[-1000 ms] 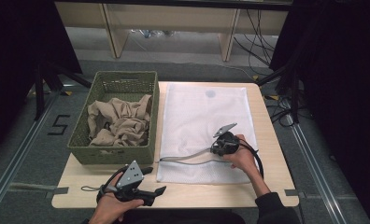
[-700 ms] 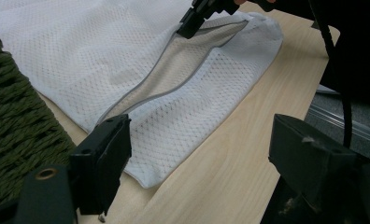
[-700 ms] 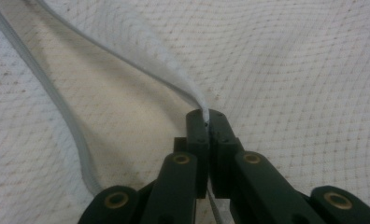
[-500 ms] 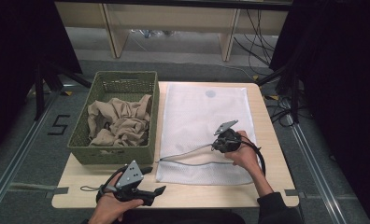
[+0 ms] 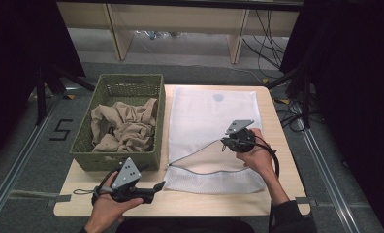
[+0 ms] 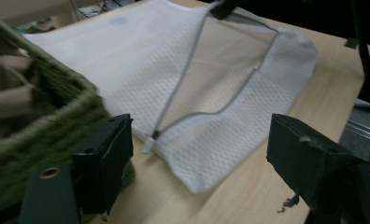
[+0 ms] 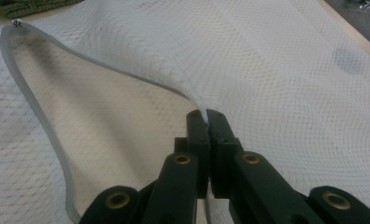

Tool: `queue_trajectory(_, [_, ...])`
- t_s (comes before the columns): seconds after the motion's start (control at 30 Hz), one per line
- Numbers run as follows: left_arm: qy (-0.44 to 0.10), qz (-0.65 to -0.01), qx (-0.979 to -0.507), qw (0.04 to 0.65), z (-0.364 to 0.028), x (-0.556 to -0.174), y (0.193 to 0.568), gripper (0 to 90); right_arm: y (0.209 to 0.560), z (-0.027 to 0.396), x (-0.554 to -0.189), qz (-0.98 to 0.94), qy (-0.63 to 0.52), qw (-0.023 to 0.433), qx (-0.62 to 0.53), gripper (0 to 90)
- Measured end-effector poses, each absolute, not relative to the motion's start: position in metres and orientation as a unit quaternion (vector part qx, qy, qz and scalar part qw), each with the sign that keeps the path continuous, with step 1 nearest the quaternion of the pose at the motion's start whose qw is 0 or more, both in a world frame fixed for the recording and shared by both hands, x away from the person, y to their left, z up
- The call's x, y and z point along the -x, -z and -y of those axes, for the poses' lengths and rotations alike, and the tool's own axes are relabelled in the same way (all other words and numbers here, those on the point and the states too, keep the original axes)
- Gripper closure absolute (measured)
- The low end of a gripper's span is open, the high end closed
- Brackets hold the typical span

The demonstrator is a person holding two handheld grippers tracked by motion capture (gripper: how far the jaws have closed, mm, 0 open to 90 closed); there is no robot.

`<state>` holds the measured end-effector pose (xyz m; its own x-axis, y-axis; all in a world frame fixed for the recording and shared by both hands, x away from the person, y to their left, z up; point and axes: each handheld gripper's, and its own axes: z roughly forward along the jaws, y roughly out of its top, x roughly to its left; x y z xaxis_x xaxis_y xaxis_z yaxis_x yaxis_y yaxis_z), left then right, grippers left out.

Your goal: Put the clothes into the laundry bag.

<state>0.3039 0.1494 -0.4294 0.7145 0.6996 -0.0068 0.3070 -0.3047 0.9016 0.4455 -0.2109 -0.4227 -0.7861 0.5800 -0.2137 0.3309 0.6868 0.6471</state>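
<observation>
A white mesh laundry bag (image 5: 207,121) lies flat on the wooden table (image 5: 272,121), its grey zipper undone along the near end. My right gripper (image 5: 225,142) is shut on the upper edge of the bag's mouth (image 7: 205,112) and holds it lifted, so the opening gapes. In the left gripper view the zipper pull (image 6: 148,143) rests on the table by the basket's corner. My left gripper (image 5: 153,192) hovers near the table's front edge with its jaws wide open (image 6: 199,156), pointing at the bag's mouth with nothing between them.
A green woven basket (image 5: 113,161) with crumpled beige cloth (image 5: 124,128) stands on the table's left side, close against the bag. Cables trail on the floor at the back right. Bare wood shows along the front edge.
My right gripper has risen with the bag's upper edge, and the mouth gapes wider. The left gripper has lifted slightly at the front edge.
</observation>
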Motion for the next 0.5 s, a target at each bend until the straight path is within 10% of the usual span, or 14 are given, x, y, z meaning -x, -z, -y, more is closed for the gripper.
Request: queue_trajectory(0.5, [-0.251,-0.396,-0.811,0.349,-0.199,-0.383,0.372,20.4,0.399,0.214,-0.440,-0.889,-0.323,0.215,-0.243,90.0])
